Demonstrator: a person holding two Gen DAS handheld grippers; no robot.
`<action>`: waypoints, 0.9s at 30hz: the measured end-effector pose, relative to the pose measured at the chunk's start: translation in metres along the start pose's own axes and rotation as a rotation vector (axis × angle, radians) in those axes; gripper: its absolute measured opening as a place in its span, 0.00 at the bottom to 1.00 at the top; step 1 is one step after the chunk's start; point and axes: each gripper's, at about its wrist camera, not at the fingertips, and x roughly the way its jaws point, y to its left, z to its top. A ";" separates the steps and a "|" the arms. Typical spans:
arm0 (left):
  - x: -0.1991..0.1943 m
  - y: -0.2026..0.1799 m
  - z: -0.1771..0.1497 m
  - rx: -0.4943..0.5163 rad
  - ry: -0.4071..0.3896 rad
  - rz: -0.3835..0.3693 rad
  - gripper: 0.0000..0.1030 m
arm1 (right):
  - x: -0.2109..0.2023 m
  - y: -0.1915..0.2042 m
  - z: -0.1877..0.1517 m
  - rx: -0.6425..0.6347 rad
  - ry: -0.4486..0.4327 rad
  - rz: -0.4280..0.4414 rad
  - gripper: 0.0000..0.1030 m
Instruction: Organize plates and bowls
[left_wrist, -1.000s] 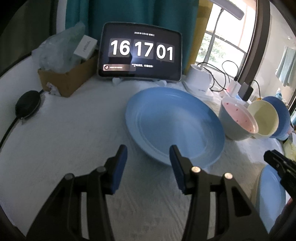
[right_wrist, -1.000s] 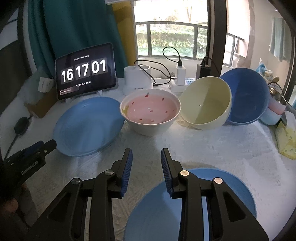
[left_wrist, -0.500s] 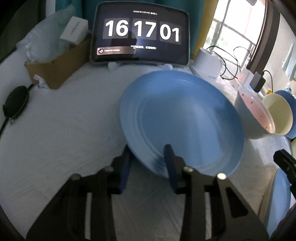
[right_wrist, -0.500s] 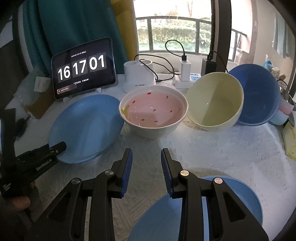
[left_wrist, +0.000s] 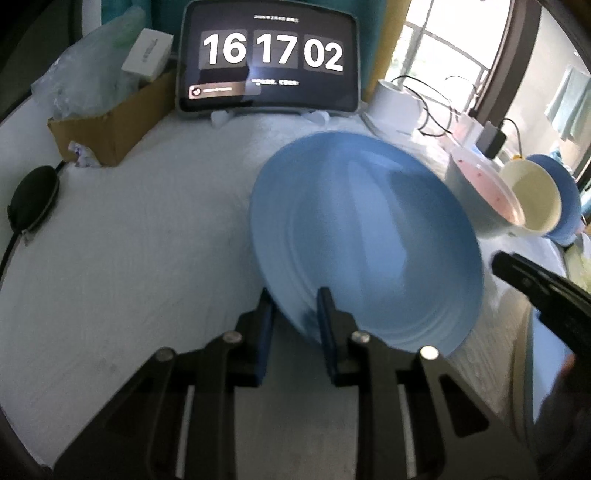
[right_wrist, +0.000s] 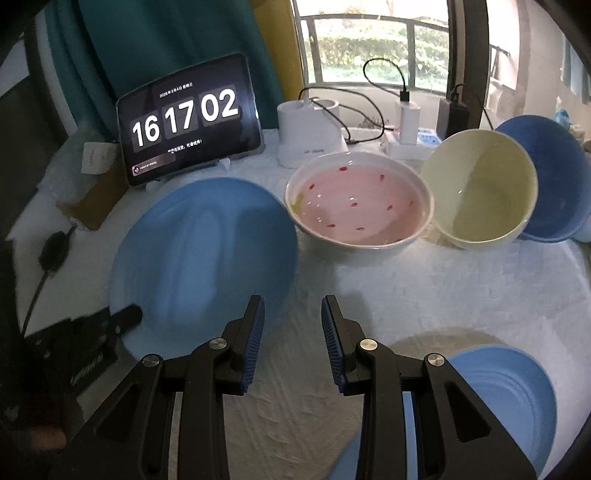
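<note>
The left tongs (left_wrist: 293, 317) have the near rim of the big blue plate (left_wrist: 369, 236) between their blue pads, and the jaws are closing on it, one pad under the rim and one over it. The plate is tilted, its near edge raised off the white cloth (left_wrist: 147, 240) and its far edge pointing toward the clock tablet (left_wrist: 267, 55) at the back edge of the table (motion blur makes it hard to say whether the far rim touches the cloth).

What the next move turns on, in my judgement, is the second blue plate (right_wrist: 506, 398), which lies flat at the front right corner of the cloth. From the left tongs it is off to the right and nearer the front edge, with bare cloth between. The right tongs (right_wrist: 291, 332) hang just beside that plate, to its left, jaws apart with nothing between them, so the right hand is much the nearer to it.

Along the back stand three bowls in a row: the pink speckled bowl (right_wrist: 358, 206) upright, the cream bowl (right_wrist: 480, 188) leaning on its side, and the dark blue bowl (right_wrist: 546, 177) tipped behind it. The held plate's right rim is just beside the pink one.
</note>
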 end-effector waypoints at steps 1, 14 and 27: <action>-0.001 0.000 -0.001 0.006 0.003 -0.002 0.23 | 0.002 0.002 0.001 0.000 0.007 -0.004 0.33; -0.003 0.018 -0.003 -0.013 -0.020 -0.059 0.24 | 0.036 0.014 0.006 -0.012 0.125 -0.015 0.33; -0.007 0.026 -0.011 -0.056 -0.053 -0.005 0.24 | 0.021 0.030 -0.003 -0.083 0.091 -0.028 0.12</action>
